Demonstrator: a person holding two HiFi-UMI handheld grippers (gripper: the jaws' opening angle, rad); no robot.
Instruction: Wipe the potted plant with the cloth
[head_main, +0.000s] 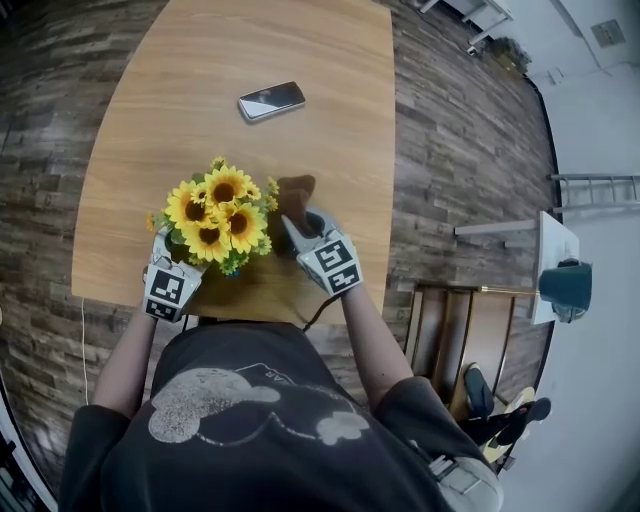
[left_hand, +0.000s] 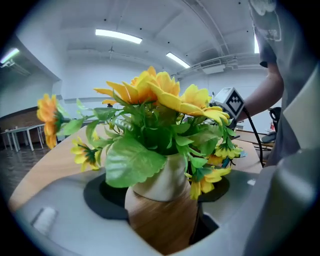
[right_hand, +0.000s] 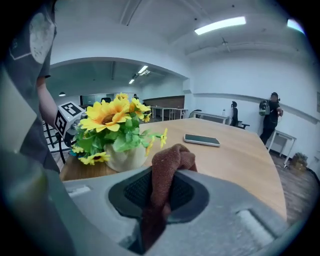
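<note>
Both forearms reach forward over the near edge of the worktop (head_main: 200, 80), each tilted a little downward. The left claw (head_main: 163, 255) comes at the potted plant (head_main: 215, 215) from its near left, its tips tucked under the blooms, and its jaws sit closed against both sides of the pot (left_hand: 160, 220). The right claw (head_main: 305, 232) lies just right of the plant, clamped on a brown cloth (right_hand: 167, 170) that bunches up past its tips. The plant stands near the worktop's near edge: yellow sunflowers, green leaves, a pot cream above and wood-toned below (fake blooms, by the look). A phone (head_main: 271, 100) lies farther off.
</note>
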